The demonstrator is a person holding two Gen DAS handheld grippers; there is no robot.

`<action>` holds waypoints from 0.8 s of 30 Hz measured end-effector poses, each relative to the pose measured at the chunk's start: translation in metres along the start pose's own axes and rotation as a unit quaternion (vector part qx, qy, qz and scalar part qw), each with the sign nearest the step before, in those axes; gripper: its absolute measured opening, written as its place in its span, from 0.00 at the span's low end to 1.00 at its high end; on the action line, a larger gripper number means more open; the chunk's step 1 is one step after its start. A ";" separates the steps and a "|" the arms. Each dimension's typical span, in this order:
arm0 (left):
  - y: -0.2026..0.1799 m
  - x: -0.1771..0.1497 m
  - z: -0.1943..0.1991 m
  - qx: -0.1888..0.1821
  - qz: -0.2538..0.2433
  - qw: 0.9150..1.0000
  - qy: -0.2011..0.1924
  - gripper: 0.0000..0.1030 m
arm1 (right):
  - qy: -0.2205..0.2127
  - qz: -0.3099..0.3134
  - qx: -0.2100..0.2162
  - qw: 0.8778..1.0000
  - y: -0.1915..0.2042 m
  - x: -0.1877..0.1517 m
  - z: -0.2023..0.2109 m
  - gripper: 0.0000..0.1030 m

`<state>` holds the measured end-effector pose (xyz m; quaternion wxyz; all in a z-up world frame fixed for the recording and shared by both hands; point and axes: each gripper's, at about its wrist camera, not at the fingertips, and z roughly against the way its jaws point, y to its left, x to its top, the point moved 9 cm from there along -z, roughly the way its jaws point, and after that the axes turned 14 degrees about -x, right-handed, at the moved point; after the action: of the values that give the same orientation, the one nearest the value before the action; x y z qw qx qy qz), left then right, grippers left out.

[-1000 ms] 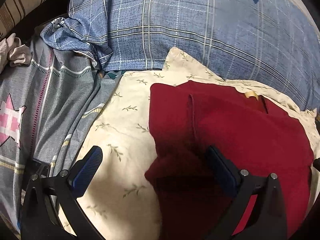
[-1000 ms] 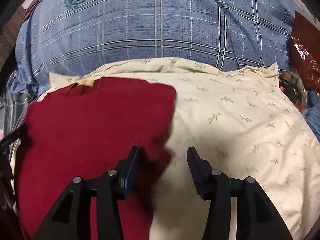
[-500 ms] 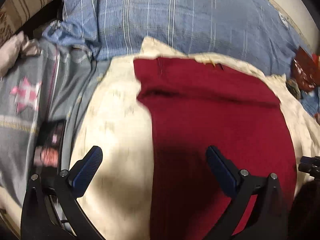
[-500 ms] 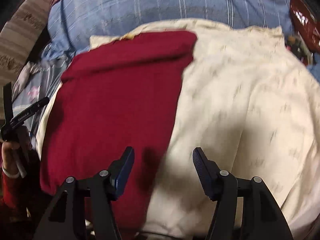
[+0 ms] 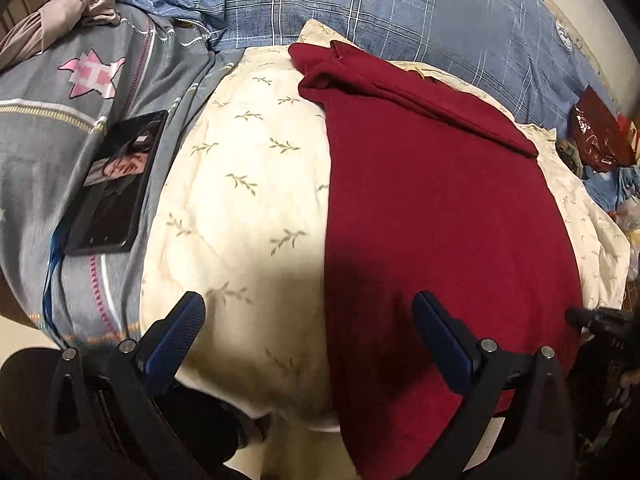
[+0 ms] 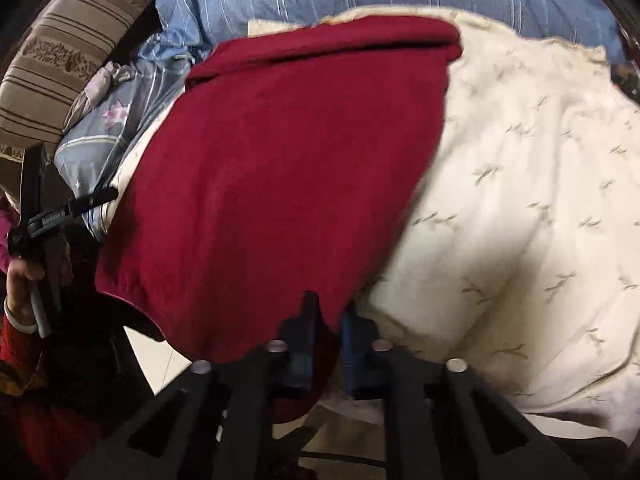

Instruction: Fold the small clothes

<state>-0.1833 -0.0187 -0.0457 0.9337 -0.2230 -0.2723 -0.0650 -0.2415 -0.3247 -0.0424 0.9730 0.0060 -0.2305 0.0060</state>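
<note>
A dark red garment [image 5: 440, 208] lies flat on a cream leaf-print quilt [image 5: 248, 184], with a folded band along its far edge. My left gripper [image 5: 308, 304] hovers open over the garment's near left edge, one finger above the quilt and the other above the red cloth, gripping nothing. In the right wrist view the same garment [image 6: 280, 160] fills the middle. My right gripper [image 6: 329, 312] is shut on its near right corner at the hem, and red cloth is pinched between the pads. A hand [image 6: 24, 280] holding the other gripper shows at the left edge.
A black phone [image 5: 116, 184] lies on grey star-print bedding [image 5: 80, 80] to the left. A blue plaid pillow [image 5: 400, 8] runs along the back and a striped cushion [image 6: 72, 60] sits far left. A red bag [image 5: 596, 136] and clutter lie at the right. The quilt's near edge [image 6: 520, 392] drops off.
Both grippers drew back toward the quilt's near edge. The right gripper's jaws, apart before, have closed on the red garment's near hem. The left gripper stays open.
</note>
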 end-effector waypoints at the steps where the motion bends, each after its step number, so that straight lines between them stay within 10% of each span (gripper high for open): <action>1: -0.001 -0.004 0.002 -0.003 0.002 1.000 0.000 1.00 | 0.001 -0.010 -0.002 1.000 -0.007 -0.001 0.002 0.07; 5: -0.006 -0.015 0.003 -0.012 0.000 1.000 0.011 1.00 | 0.012 -0.025 0.008 1.000 -0.010 -0.008 -0.002 0.07; 11: -0.016 -0.034 -0.004 -0.016 -0.017 0.999 0.036 1.00 | 0.041 -0.026 0.046 0.998 0.005 -0.018 -0.005 0.35; 19: -0.022 -0.046 -0.014 -0.036 -0.015 0.998 0.057 0.88 | 0.072 -0.017 0.075 0.994 0.021 -0.037 -0.018 0.32; 22: -0.026 -0.049 -0.016 -0.037 -0.029 0.997 0.065 0.53 | 0.064 -0.006 0.085 0.994 0.025 -0.036 -0.015 0.10; 24: -0.031 -0.050 -0.014 -0.067 -0.022 0.994 0.080 0.11 | 0.054 -0.009 0.102 0.993 0.026 -0.031 -0.005 0.09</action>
<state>-0.2259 -0.0530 -0.0714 0.9337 -0.2735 -0.1970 -0.1212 -0.2672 -0.2993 -0.0607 0.9784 0.1067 -0.1760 0.0205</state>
